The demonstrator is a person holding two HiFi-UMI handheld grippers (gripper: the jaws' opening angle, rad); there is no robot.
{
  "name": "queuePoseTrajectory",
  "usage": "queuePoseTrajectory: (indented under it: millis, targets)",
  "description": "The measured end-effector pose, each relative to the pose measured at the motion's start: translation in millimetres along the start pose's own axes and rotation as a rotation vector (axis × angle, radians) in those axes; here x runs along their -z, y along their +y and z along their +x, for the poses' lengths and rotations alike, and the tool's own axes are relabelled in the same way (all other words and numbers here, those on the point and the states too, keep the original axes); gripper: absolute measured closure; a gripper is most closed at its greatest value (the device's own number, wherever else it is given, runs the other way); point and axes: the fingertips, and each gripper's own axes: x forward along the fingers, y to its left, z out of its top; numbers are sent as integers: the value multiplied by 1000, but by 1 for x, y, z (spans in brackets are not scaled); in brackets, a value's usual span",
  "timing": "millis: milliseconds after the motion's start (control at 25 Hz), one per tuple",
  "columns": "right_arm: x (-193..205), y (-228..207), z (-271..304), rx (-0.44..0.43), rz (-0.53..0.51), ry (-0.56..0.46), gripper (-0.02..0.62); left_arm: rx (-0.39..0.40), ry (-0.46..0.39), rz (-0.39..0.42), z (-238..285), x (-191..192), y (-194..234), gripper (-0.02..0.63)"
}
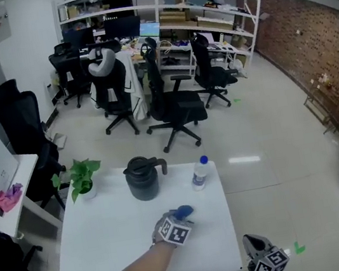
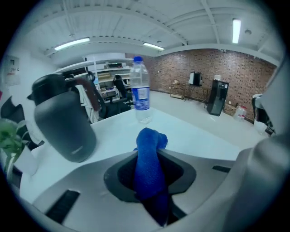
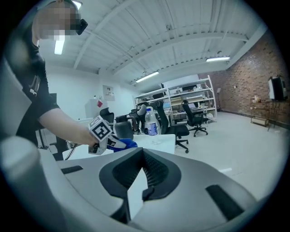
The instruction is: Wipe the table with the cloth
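A blue cloth (image 1: 183, 211) is bunched between the jaws of my left gripper (image 1: 178, 220), which is shut on it just above the white table (image 1: 109, 238), right of centre. In the left gripper view the cloth (image 2: 152, 167) stands up between the pads of the left gripper (image 2: 149, 154) and pokes out past them. My right gripper (image 1: 254, 243) hangs off the table's front right corner, over the floor. In its own view the right gripper (image 3: 142, 152) is shut with its tips together and nothing in them. That view also shows the cloth (image 3: 123, 144) from the side.
A dark jug (image 1: 143, 178) stands at the table's far middle, a clear water bottle (image 1: 199, 173) to its right and a small potted plant (image 1: 83, 177) at the far left corner. Beyond the table are black office chairs (image 1: 174, 108). A second desk (image 1: 2, 192) is at the left.
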Motion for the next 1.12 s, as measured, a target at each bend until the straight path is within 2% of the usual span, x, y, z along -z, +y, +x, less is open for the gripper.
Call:
queuePoseTrajectory:
  millis: [200,360,520,680,800,920,1120]
  targets:
    - [-9,75,75,-100,-52,19,583,-113,25,-70,-90,91,128,529]
    - [5,142,133,-189,-75,60,583,-218,63,-181,-170,187,221,528]
    - [15,222,192,-302,-99,100,583,-323,88,-282,-244,279,288,528]
    - [23,294,239,-413,-138,136,583,-415,105,-386,-304,355,318,528]
    - [28,344,262,-497,-164,158,583,-460,111,-432,-337,394,321,528]
    - [30,378,273,-548,-183,174,583,-444,121,-445,-343,413,312,525]
    - [31,398,280,-574,-181,177,583,-439,157,-393,-336,418,308,516]
